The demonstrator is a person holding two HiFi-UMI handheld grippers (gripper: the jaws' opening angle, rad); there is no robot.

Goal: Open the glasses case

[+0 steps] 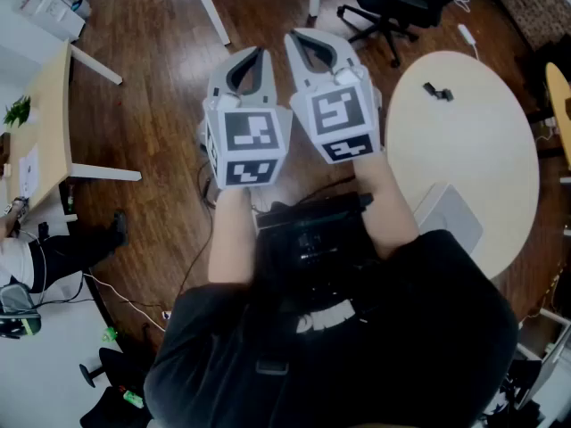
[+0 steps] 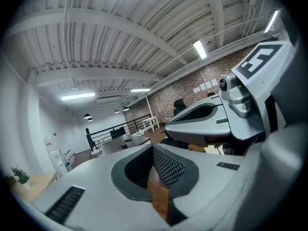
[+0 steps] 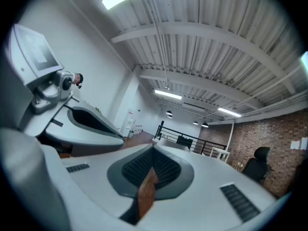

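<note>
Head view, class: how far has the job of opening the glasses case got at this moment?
Done: nothing visible. In hand: nothing; the left gripper and right gripper are shut and empty, held side by side over the wooden floor. Left: everything. No case can be made out; the small dark item on the round table is too small to identify.

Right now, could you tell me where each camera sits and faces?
Head view: on the head, facing steeply down at floor and round table; shows forearms, left claw, right claw.
Left gripper view: on left claw, facing along shut jaws toward brick wall; right claw alongside.
Right gripper view: on right claw, along shut jaws toward railing; left claw alongside.
Both gripper views share the railing.
</note>
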